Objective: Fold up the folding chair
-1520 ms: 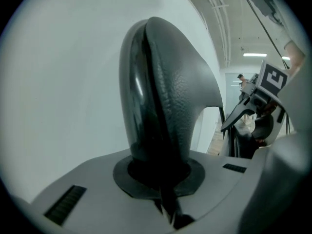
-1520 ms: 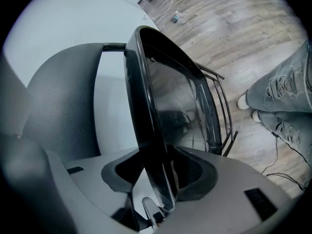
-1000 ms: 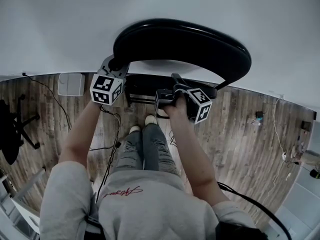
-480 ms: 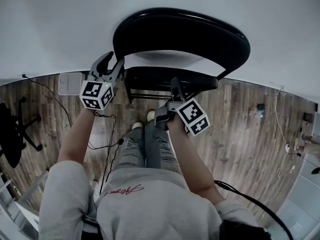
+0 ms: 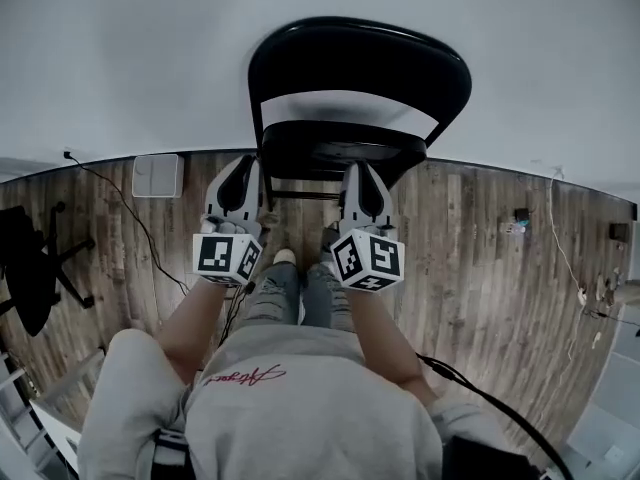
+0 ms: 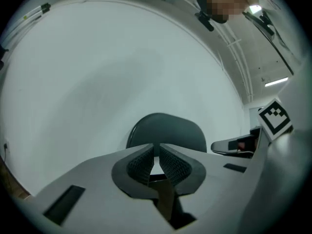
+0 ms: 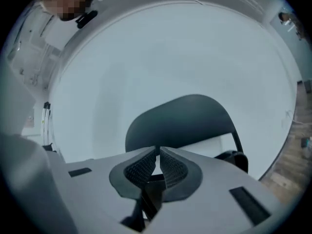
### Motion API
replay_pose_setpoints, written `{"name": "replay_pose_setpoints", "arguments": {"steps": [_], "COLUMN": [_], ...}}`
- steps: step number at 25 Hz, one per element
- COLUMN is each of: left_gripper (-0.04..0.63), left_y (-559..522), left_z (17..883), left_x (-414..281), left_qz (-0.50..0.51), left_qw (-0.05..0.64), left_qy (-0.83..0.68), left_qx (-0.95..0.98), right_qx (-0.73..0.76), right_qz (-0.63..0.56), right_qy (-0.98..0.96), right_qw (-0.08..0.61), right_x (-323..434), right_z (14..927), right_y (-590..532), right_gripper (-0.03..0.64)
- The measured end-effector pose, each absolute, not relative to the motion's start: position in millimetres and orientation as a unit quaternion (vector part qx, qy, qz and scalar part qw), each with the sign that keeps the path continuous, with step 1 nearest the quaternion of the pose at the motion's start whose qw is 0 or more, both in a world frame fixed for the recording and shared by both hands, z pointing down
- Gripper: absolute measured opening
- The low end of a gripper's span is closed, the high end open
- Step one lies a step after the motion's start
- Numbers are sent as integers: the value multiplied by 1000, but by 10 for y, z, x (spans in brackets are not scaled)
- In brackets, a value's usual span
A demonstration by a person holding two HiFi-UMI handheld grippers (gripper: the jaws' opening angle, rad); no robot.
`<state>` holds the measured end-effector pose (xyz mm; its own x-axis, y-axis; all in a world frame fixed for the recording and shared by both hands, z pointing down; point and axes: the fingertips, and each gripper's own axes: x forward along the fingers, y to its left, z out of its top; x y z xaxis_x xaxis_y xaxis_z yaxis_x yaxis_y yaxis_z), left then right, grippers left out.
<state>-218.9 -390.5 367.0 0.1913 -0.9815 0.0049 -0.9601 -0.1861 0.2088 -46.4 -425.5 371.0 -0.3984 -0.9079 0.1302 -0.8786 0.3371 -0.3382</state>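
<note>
I am holding both grippers out level in front of me, side by side and a little apart, both pointing at the black folding chair point(image 5: 360, 63), and neither one is touching it. The chair is standing at the far edge of the wooden floor point(image 5: 480, 258), right against the white wall point(image 5: 120, 58). Its curved backrest is rising above the dark seat point(image 5: 340, 148), with a strip of wall showing between the two. My left gripper point(image 5: 243, 166) is aiming at the seat's left side and my right gripper point(image 5: 358, 168) at its right side, each with its marker cube point(image 5: 227, 256) facing back toward me. In the left gripper view my fingers point(image 6: 141, 162) have just been closing and are now meeting at their tips with nothing between them, and the backrest point(image 6: 165, 130) is showing beyond them. In the right gripper view my other fingers point(image 7: 141, 167) have just been closing as well and are pressing tip to tip on nothing, with the backrest point(image 7: 180, 121) and an edge of the seat behind them. My legs in jeans point(image 5: 290, 298) are pointing toward the chair. Off by the floor's left edge a black swivel chair point(image 5: 25, 268) is standing, a white box point(image 5: 158, 175) is lying near the wall, and thin cables point(image 5: 130, 218) are trailing across the boards.
</note>
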Motion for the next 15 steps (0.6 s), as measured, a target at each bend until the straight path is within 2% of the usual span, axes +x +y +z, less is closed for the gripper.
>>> {"name": "replay_pose_setpoints", "arguments": {"steps": [8,15], "left_gripper": [26,25], "left_y": [-3075,-2043], "left_z": [2883,2546], "left_x": [-1453,-961], "left_qz": [-92,-97], "left_qw": [13,-13], "left_qy": [-640,-688], "left_qx": [763,719], "right_qx": [-493,-449], "right_qz": [-52,-45], "right_qy": [866,889], "right_qw": [64,74], "right_x": [-284,210], "right_z": [2786,2494], "right_y": [-3555,-2507], "right_gripper": [28,28]}}
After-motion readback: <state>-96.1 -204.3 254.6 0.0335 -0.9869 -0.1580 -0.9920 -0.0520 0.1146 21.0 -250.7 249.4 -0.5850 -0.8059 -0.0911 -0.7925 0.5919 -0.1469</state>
